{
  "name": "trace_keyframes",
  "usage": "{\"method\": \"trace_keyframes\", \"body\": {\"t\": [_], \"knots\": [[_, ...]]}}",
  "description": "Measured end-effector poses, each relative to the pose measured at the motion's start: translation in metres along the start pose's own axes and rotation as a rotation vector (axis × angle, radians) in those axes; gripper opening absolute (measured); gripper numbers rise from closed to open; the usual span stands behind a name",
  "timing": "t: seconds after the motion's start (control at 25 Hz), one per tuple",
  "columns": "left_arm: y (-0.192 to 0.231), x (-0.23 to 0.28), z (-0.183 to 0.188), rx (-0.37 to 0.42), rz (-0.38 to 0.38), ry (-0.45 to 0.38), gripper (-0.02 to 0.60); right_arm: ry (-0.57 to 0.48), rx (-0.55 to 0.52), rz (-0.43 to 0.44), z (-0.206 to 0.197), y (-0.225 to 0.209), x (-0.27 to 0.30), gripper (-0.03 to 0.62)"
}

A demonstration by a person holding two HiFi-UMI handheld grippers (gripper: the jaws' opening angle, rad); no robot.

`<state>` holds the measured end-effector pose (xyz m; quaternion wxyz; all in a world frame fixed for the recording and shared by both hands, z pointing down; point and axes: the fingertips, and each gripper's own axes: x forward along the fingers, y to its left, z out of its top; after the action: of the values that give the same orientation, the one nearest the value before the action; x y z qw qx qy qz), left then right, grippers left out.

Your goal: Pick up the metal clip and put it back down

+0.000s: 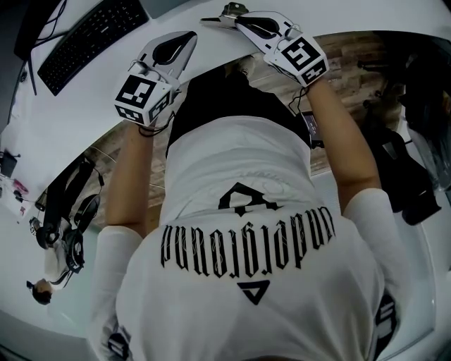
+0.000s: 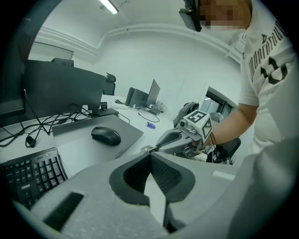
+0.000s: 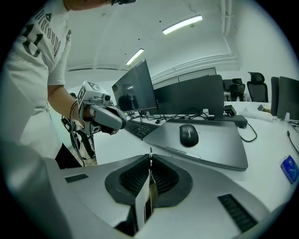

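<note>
Clamped on metal clip point(image 3: 148, 193) with right gripper point(image 3: 150, 158): edge-on between pads, long axis along jaws, poking past tips. Left gripper point(image 2: 150, 155) closed, empty, off to side. Likely straight down to desk point(image 3: 117, 144) for release.

Right gripper point(image 1: 242, 20) grips metal clip point(image 1: 225, 13) over desk point(image 1: 91, 99).

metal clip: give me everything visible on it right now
The metal clip looks like thin, shiny sheet metal, seen edge-on as flat silvery leaves with a dark slit between them. It is clamped upright between the closed jaws of the right gripper, one end poking just past the fingertips. It is over the white desk; whether it touches the desk cannot be told.
</note>
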<state>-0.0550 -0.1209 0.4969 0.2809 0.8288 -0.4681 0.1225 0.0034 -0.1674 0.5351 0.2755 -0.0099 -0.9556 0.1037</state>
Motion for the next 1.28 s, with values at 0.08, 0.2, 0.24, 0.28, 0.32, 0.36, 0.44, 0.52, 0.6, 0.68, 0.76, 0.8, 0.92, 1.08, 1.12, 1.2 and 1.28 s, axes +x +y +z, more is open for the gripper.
{"method": "trace_keyframes", "body": {"t": [0.08, 0.2, 0.24, 0.28, 0.32, 0.36, 0.44, 0.52, 0.6, 0.68, 0.76, 0.8, 0.92, 1.08, 1.12, 1.2, 1.28], "knots": [[0.0, 0.002, 0.0, -0.001, 0.001, 0.002, 0.015, 0.008, -0.001, 0.004, -0.006, -0.003, 0.001, 0.028], [0.002, 0.006, -0.001, -0.004, 0.003, 0.006, 0.015, 0.01, 0.011, 0.014, -0.01, -0.006, 0.005, 0.028], [0.004, 0.007, -0.002, -0.007, 0.002, 0.007, 0.015, 0.013, 0.013, 0.018, -0.011, -0.008, 0.007, 0.028], [0.006, 0.008, -0.003, -0.011, 0.002, 0.008, 0.015, 0.017, 0.015, 0.021, -0.013, -0.009, 0.009, 0.028], [0.008, 0.009, -0.004, -0.015, 0.002, 0.01, 0.015, 0.023, 0.015, 0.025, -0.015, -0.01, 0.011, 0.028], [0.009, 0.01, -0.005, -0.02, 0.002, 0.012, 0.015, 0.028, 0.015, 0.028, -0.018, -0.011, 0.012, 0.028], [0.011, 0.012, -0.007, -0.027, 0.002, 0.017, 0.015, 0.04, 0.014, 0.032, -0.023, -0.014, 0.014, 0.028], [0.012, 0.014, -0.007, -0.032, 0.004, 0.02, 0.015, 0.049, 0.012, 0.039, -0.025, -0.016, 0.015, 0.028], [0.012, 0.016, -0.006, -0.034, 0.003, 0.021, 0.015, 0.055, 0.009, 0.044, -0.027, -0.018, 0.016, 0.028], [0.012, 0.018, -0.006, -0.035, 0.001, 0.022, 0.015, 0.056, 0.007, 0.048, -0.028, -0.02, 0.017, 0.028], [0.014, 0.02, -0.006, -0.038, 0.002, 0.023, 0.015, 0.059, 0.006, 0.048, -0.029, -0.023, 0.019, 0.028], [0.015, 0.02, -0.006, -0.04, 0.004, 0.022, 0.015, 0.061, 0.005, 0.047, -0.029, -0.024, 0.021, 0.029], [0.017, 0.021, -0.005, -0.04, 0.006, 0.021, 0.015, 0.068, 0.001, 0.038, -0.03, -0.029, 0.024, 0.029], [0.016, 0.022, -0.004, -0.039, 0.003, 0.023, 0.015, 0.074, -0.006, 0.027, -0.031, -0.033, 0.024, 0.029], [0.016, 0.022, -0.004, -0.039, 0.003, 0.023, 0.015, 0.075, -0.008, 0.025, -0.031, -0.033, 0.024, 0.029], [0.016, 0.021, -0.004, -0.039, 0.004, 0.022, 0.015, 0.076, -0.01, 0.02, -0.031, -0.035, 0.024, 0.029], [0.016, 0.02, -0.003, -0.039, 0.005, 0.02, 0.015, 0.08, -0.013, 0.013, -0.032, -0.035, 0.024, 0.029]]}}
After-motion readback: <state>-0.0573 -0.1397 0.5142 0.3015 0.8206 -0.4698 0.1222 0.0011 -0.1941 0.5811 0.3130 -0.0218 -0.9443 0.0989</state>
